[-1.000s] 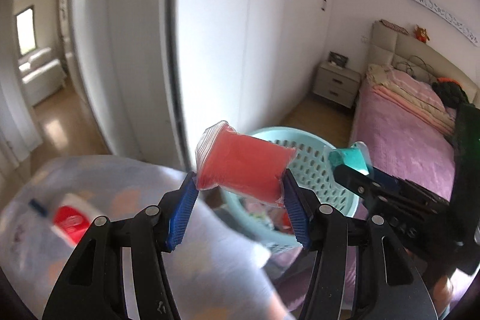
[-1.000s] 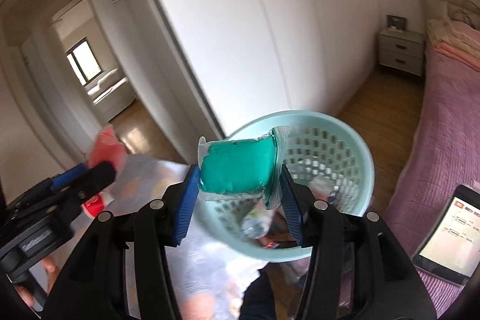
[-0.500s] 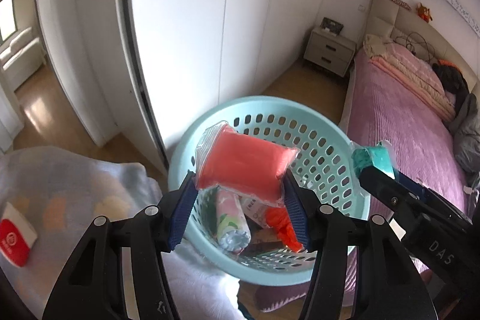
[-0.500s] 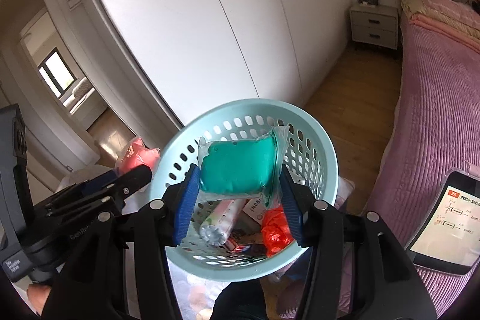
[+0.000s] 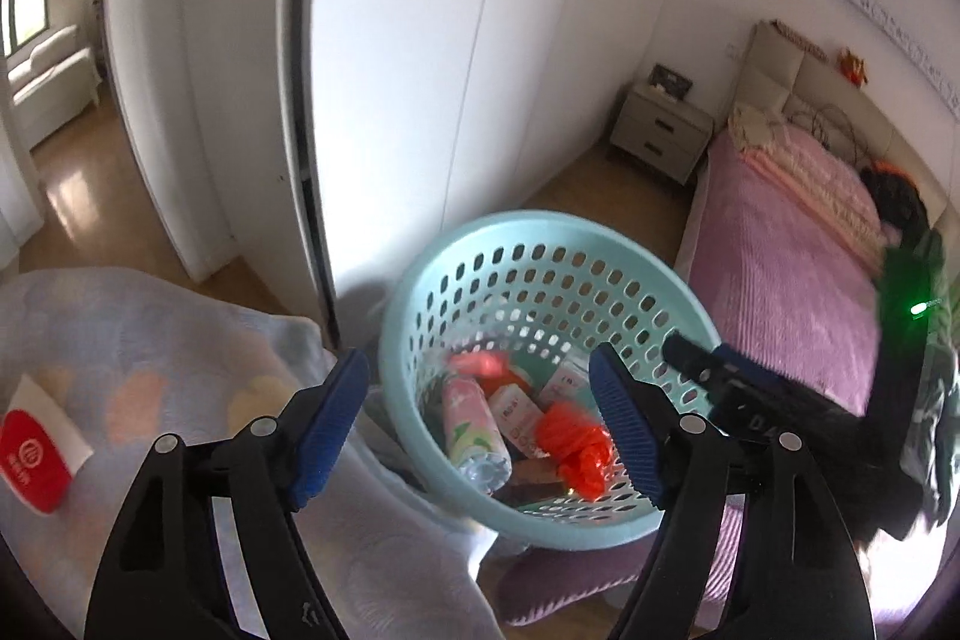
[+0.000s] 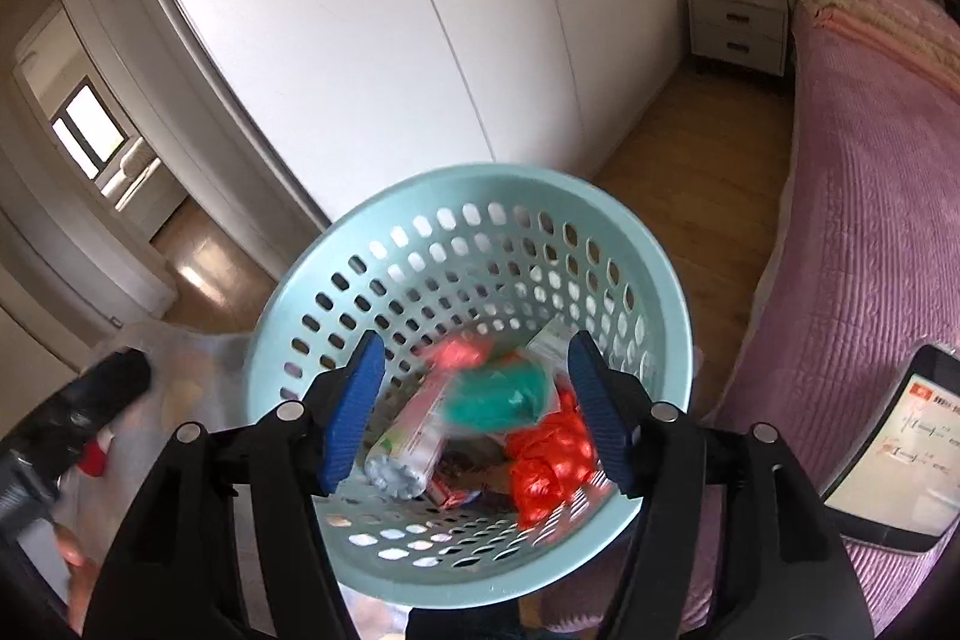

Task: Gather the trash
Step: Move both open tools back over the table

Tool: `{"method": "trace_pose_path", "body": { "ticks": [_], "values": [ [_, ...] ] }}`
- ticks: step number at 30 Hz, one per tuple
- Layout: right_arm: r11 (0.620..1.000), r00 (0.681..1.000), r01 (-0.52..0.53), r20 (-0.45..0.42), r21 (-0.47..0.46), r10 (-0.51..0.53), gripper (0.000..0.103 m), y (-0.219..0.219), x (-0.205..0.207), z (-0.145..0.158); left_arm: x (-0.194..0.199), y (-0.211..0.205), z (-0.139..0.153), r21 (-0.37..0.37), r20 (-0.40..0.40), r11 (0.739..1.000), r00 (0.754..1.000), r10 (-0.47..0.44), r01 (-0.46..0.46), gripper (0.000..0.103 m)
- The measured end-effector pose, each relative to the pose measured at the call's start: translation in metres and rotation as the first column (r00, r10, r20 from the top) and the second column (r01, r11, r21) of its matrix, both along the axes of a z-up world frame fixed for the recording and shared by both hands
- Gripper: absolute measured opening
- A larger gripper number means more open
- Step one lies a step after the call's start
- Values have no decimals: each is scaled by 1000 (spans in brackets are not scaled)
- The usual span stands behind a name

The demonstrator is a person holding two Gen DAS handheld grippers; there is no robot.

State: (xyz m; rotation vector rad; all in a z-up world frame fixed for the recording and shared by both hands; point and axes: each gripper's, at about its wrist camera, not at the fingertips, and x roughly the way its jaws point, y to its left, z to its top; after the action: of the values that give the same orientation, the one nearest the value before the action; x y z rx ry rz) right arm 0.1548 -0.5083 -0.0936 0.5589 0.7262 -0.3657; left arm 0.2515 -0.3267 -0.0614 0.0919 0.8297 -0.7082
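A light-blue perforated basket (image 5: 432,280) (image 6: 336,268) stands on the floor between a blanket-covered surface and the bed. My left gripper (image 5: 480,424) is open and empty above its rim. My right gripper (image 6: 471,406) is open and empty over the basket. A blurred red packet (image 5: 480,363) (image 6: 456,355) and a blurred green packet (image 6: 498,400) are inside the basket, with a bottle (image 5: 474,430) (image 6: 408,454), an orange bag (image 5: 570,445) (image 6: 549,460) and small boxes (image 5: 513,415).
A pale patterned blanket (image 5: 150,340) at left carries a red-and-white packet (image 5: 36,442). A bed with a pink cover (image 5: 798,280) (image 6: 870,196) lies right, a tablet (image 6: 894,448) on it. White wardrobe doors (image 5: 390,70) and a nightstand (image 5: 660,136) stand behind.
Both grippers opened. The red packet left the left gripper and the green packet left the right gripper; both now lie blurred inside the basket.
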Motion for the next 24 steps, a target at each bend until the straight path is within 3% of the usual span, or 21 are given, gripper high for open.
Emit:
{"method": "trace_pose_path", "body": {
  "ticks": [11, 24],
  "values": [
    [999, 997, -26, 68, -28, 28, 60, 19, -23, 33, -26, 64, 47, -97, 72, 995, 997, 40, -33, 74],
    [961, 961, -212, 139, -177, 238, 60, 122, -17, 93, -59, 162, 92, -201, 169, 974, 976, 138, -102, 80]
  ]
}}
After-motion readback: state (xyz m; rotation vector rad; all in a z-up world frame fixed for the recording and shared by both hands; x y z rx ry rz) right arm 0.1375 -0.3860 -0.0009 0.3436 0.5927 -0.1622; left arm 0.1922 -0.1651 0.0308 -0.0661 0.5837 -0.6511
